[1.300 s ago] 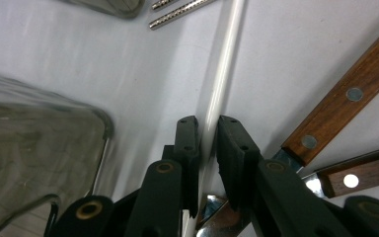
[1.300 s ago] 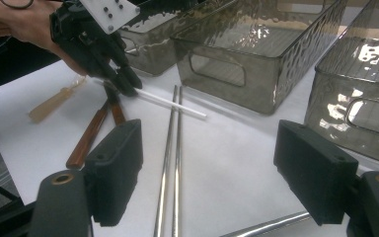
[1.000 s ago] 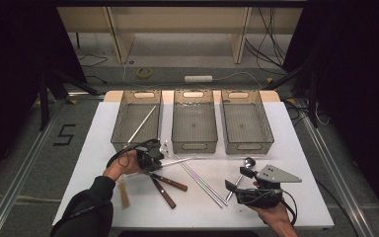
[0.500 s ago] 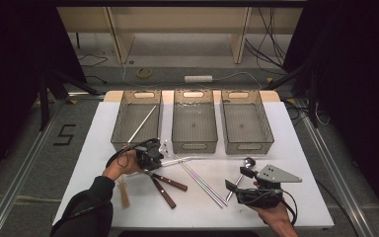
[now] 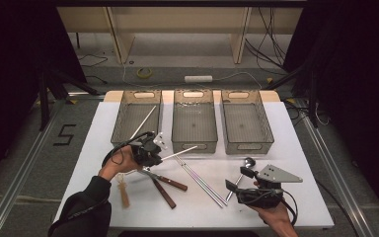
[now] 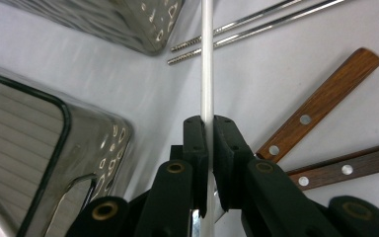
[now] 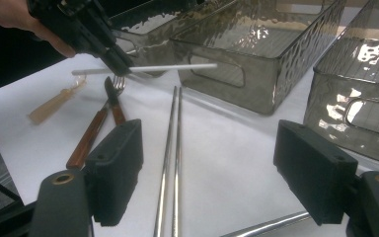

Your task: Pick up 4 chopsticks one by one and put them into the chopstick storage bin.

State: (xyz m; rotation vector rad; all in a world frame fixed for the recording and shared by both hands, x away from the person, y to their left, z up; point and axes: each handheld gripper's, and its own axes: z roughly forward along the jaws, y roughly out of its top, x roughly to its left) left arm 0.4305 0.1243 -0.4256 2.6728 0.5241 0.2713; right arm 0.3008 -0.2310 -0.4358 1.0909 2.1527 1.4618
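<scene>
My left gripper [image 5: 154,152] is shut on a white chopstick [image 5: 180,152] just in front of the left bin [image 5: 126,129], and the stick's tip points right toward the middle bin [image 5: 193,143]. In the left gripper view the jaws [image 6: 208,133] clamp the white chopstick [image 6: 207,59]. Another white chopstick [image 5: 143,122] lies in the left bin. My right gripper [image 5: 238,179] stands open near the table's front right, over the spoon [image 5: 245,167]. The right gripper view has the open gripper [image 7: 212,168] above the metal chopsticks [image 7: 170,148], with the left gripper [image 7: 113,57] and white chopstick [image 7: 172,67] beyond.
A pair of metal chopsticks [image 5: 201,180] lies at the table's middle. A wooden-handled knife and fork [image 5: 165,185] and a small beige utensil [image 5: 123,193] lie at front left. The right bin [image 5: 246,143] holds nothing. The white table [image 5: 301,163] ends close on the right.
</scene>
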